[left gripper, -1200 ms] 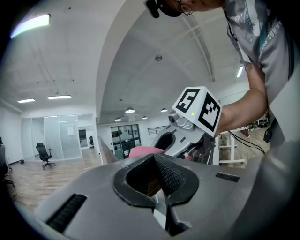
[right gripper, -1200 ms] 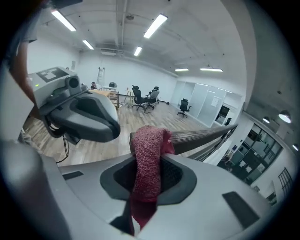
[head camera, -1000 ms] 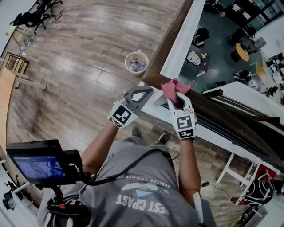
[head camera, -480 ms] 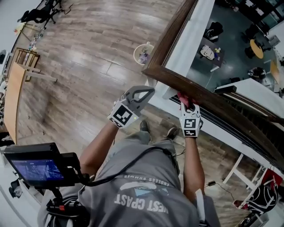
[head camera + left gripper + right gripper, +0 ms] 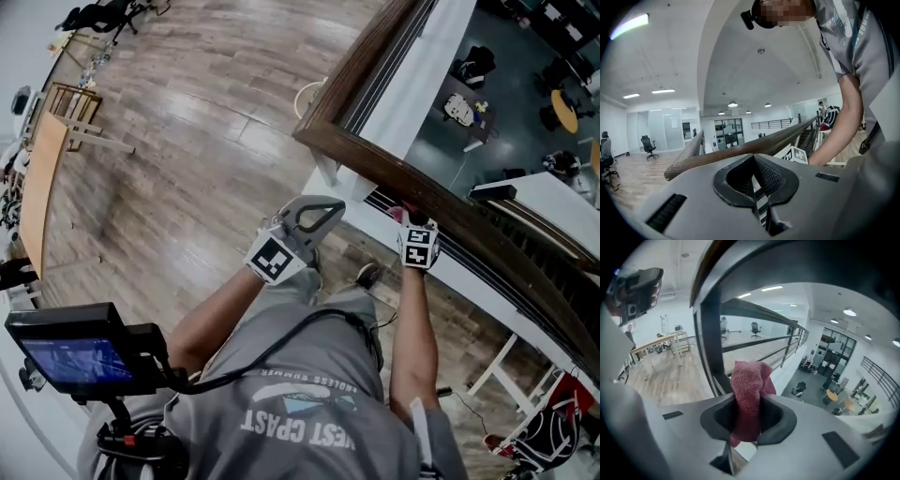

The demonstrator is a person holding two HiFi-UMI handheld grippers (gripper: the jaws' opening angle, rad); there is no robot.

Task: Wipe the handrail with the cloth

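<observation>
The cloth (image 5: pixel 749 390) is clamped in the right gripper (image 5: pixel 746 423) at the near edge of the handrail (image 5: pixel 441 202). The left gripper (image 5: pixel 312 216) is closed on nothing, just beside the handrail. The cloth is judged soft, light and limp; it is best pinched at a bunched fold.

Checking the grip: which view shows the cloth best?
The right gripper view: the red cloth is central, pinched in the right tongs. The head view shows only a sliver; the left gripper view shows none.
</observation>
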